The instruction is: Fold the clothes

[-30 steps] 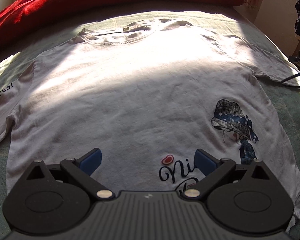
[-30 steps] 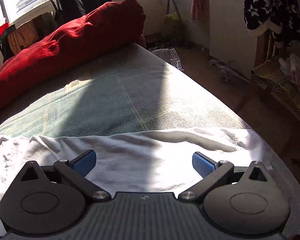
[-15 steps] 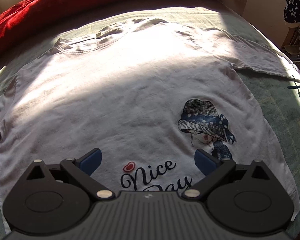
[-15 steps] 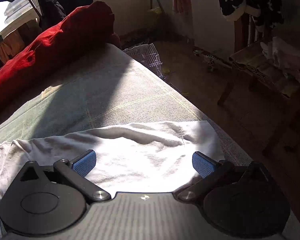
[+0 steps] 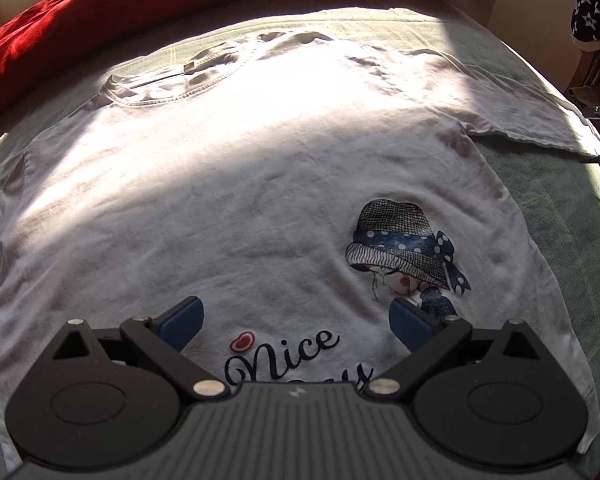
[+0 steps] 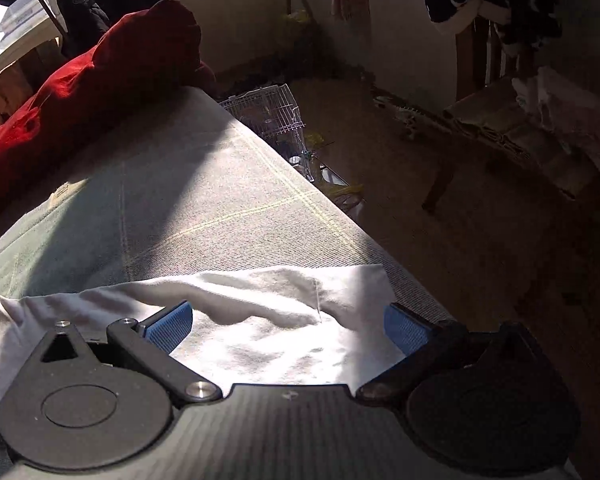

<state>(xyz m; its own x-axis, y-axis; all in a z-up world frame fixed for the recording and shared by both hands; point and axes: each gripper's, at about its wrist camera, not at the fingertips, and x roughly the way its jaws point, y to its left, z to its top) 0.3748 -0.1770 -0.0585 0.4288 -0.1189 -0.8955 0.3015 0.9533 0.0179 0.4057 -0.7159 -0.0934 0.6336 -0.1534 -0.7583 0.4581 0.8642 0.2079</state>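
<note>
A white T-shirt [image 5: 228, 184] lies spread flat, front side up, on a bed [image 5: 548, 184] covered in a pale green checked sheet. Its neckline points toward the far end, where a red blanket [image 5: 148, 4] is heaped. Near the hem it carries a print of a girl in a checked hat with a blue dotted ribbon [image 5: 400, 252], and beside that the dark script "Nice" with a small red heart. One sleeve runs out toward the right edge of the bed, the other toward the left, with black lettering just visible at the frame edge. Sunlight falls in a bright band across the chest; the cloth is lightly wrinkled around the collar.

The left gripper [image 5: 296, 320] hovers over the lower front of the shirt, its blue fingers [image 5: 180, 320] spread wide with nothing between them. The right gripper [image 6: 288, 324] sits over the sleeve [image 6: 260, 312] at the bed's edge, fingers [image 6: 168, 326] likewise wide apart and empty; beyond it lie the floor [image 6: 480, 240] and a wire rack [image 6: 272, 112].

Compared with half a second ago, the left view has barely shifted, the print sitting slightly farther right. In the right view the sleeve's end and corner now lie nearer the middle between the fingers, and more floor shows.
</note>
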